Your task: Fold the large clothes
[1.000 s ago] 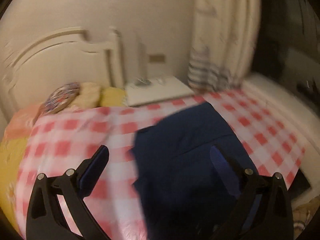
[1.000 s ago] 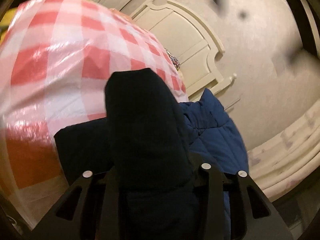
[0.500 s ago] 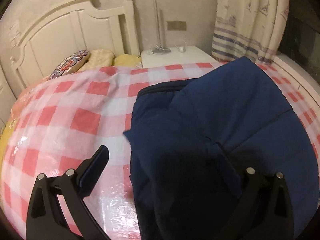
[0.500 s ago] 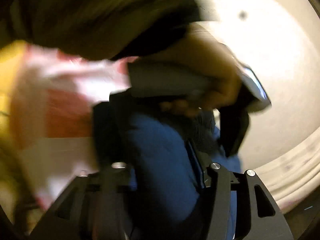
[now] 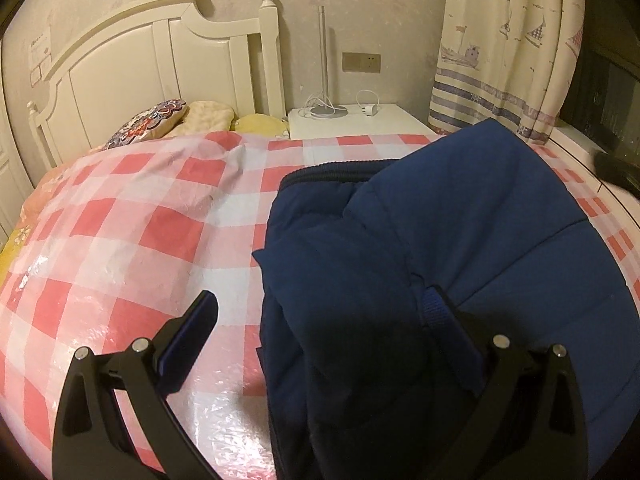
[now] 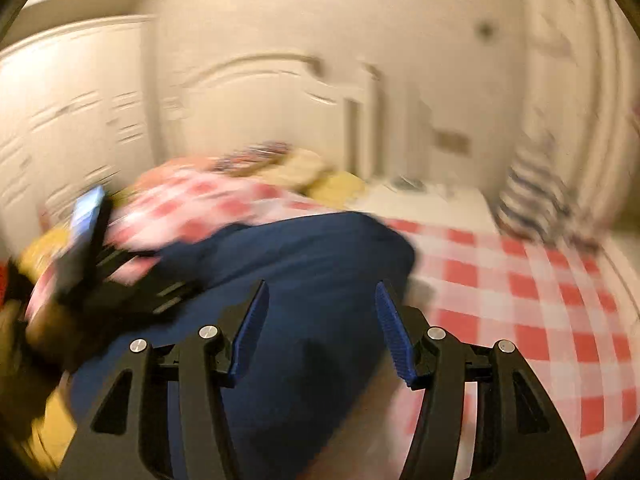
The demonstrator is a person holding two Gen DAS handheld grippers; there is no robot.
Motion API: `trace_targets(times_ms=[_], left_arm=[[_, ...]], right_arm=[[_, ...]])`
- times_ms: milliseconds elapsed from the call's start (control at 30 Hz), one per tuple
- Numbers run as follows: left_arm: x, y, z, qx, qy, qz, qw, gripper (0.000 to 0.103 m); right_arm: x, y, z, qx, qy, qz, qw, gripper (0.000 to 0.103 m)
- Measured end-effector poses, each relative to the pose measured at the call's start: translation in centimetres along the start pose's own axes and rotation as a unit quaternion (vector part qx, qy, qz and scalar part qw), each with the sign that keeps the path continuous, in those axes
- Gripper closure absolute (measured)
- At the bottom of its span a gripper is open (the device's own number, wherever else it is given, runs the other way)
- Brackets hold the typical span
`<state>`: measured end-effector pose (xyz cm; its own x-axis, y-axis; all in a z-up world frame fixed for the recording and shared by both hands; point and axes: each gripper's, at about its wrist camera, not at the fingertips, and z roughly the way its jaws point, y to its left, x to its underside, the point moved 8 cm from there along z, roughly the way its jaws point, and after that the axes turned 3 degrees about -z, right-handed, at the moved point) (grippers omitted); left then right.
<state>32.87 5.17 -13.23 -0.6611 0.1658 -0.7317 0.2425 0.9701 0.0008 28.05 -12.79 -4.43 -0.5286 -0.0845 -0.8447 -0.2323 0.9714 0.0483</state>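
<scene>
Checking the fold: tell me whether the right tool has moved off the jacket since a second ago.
Yes. The right tool, jaws just opened and empty, has swung back to face the headboard, jacket released.

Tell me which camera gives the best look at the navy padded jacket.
The left wrist view: the navy padded jacket is sharp there, showing its quilting, dark collar edge and folded layers on the checked cover. The right wrist view is motion-blurred; the jacket is a featureless blue mass.
</scene>
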Motion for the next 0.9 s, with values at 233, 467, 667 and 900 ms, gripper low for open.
trace_targets(times_ms=[233,467,667,900], left_arm=[[0.3,0.5,0.4,0.003,0.003,-0.018,0.9998,0.002],[1.0,1.7,1.4,0.039,0.023,-0.061,0.9971,0.002],[-2.4,0.9,-2.5,-0.031,-0.003,-0.009,0.9995,0.002],[-7.8,-0.2,-2.5,-0.026,-0.010,-0.011,0.9995,0.002]], right_arm=[[-1.3,1.1,9.6,-0.002,0.098,-0.030,0.995,0.048],[1.6,2.3,15.0,0.001,0.198,-0.075,0.977,0.042],[2.3,2.3,15.2,0.015,0.191,-0.096,0.977,0.042],[2.3,2.1,15.2,0.017,0.185,-0.093,0.978,0.042]])
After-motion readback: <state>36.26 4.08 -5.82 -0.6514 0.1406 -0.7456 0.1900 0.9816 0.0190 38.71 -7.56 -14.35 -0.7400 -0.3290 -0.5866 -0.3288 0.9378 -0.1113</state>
